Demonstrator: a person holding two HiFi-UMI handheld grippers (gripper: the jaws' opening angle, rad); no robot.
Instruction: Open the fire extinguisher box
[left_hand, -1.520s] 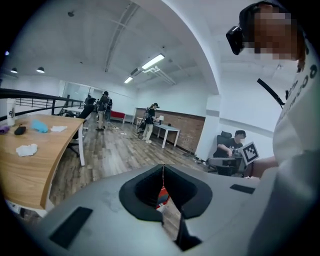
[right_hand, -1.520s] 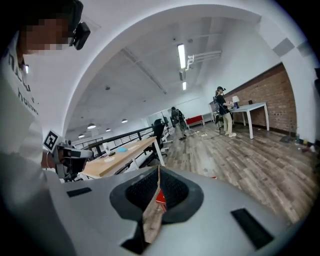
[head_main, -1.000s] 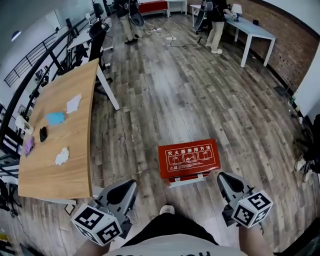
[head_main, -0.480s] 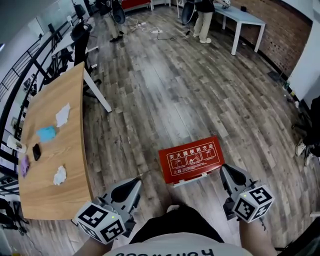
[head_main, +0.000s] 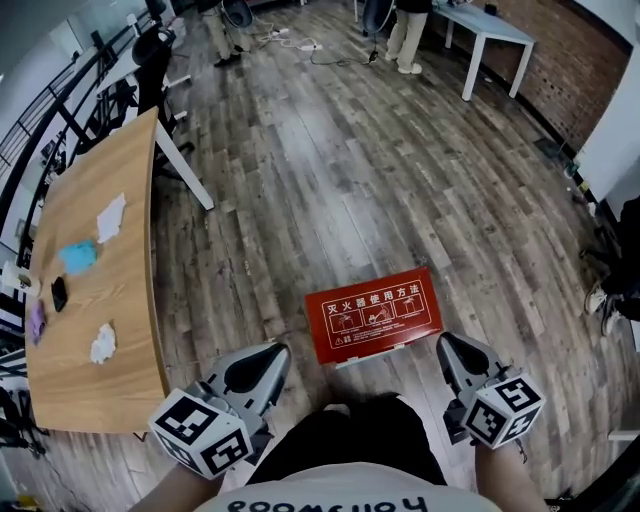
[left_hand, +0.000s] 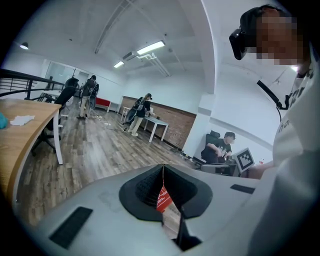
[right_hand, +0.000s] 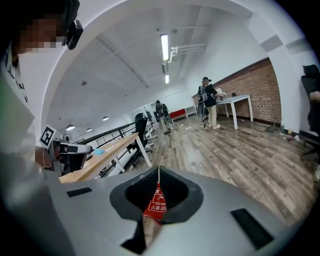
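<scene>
Fingers (left_hand: 147, 189) pressed together, empty, on left gripper (head_main: 268, 358) and right gripper (head_main: 449, 347), tilted down either side of closed flat red metal box (head_main: 373, 313) on plank floor (head_main: 350, 180). Whole lid in head view only; elsewhere a red sliver.

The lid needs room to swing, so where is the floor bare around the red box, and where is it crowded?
Bare floor stretches beyond the box, between the wooden table and the brick wall, and to its right. The near side is crowded: the left hand-held gripper and right hand-held gripper flank the person's legs.
</scene>
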